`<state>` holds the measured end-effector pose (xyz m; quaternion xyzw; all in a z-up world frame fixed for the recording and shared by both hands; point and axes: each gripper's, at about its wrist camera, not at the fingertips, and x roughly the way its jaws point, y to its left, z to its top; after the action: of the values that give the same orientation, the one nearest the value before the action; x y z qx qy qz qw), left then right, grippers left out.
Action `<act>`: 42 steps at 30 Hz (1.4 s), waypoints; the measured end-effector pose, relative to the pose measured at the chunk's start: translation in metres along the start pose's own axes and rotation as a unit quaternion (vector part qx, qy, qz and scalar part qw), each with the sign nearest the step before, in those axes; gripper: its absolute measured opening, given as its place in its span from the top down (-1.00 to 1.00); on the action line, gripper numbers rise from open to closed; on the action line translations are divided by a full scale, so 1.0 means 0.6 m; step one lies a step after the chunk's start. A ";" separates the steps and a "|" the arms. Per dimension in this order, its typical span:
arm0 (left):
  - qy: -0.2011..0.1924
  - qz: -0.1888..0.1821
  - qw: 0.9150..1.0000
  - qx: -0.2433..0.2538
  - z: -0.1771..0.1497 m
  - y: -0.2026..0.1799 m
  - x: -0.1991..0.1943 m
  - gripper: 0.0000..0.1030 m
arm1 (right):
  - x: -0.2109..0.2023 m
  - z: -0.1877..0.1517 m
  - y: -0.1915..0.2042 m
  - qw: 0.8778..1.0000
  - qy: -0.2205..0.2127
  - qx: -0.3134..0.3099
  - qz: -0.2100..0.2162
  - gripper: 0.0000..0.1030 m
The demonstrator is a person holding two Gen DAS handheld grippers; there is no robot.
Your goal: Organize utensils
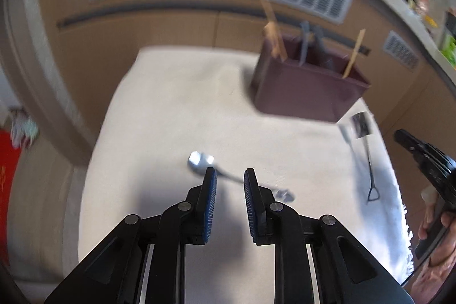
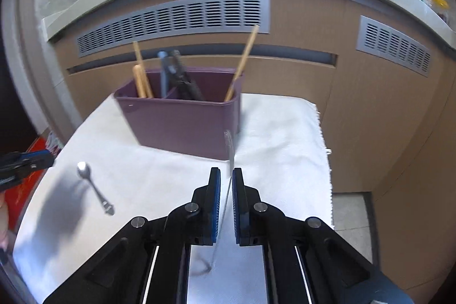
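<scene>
A purple utensil caddy (image 2: 185,121) stands on a white cloth (image 2: 273,133) and holds wooden chopsticks (image 2: 142,76) and dark utensils. It also shows in the left wrist view (image 1: 307,87). A silver spoon (image 1: 199,160) lies on the cloth under my open, empty left gripper (image 1: 230,178); it also shows in the right wrist view (image 2: 92,184). My right gripper (image 2: 226,178) is narrowly open around the thin handle of a small metal spatula (image 2: 229,144), which lies on the cloth before the caddy and shows at right in the left wrist view (image 1: 362,124).
The cloth covers a small table (image 1: 85,190) before a tan cabinet wall (image 2: 356,104) with grey vent grilles (image 2: 176,22). The cloth's right edge (image 2: 325,155) drops to a tiled floor. A red object (image 1: 8,175) sits at left.
</scene>
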<state>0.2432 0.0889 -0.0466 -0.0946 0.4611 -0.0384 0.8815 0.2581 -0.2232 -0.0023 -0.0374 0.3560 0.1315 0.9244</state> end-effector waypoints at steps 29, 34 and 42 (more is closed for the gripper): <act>-0.041 0.011 0.996 0.076 0.002 -0.083 0.095 0.87 | 0.142 -0.016 -0.001 0.997 0.063 -0.039 -0.032 -0.99; -0.029 -0.012 0.998 0.052 -0.005 -0.053 0.079 0.87 | 0.188 -0.009 0.006 0.994 0.095 -0.057 -0.023 -0.97; 0.009 -0.021 1.000 -0.003 -0.010 -0.017 0.077 0.63 | 0.210 -0.003 -0.012 0.992 0.121 -0.028 0.000 0.39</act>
<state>0.2648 0.0710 -0.0853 -0.1065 0.4668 -0.0562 0.8761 0.3486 -0.2032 -0.0883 -0.0788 0.4616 0.1356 0.8731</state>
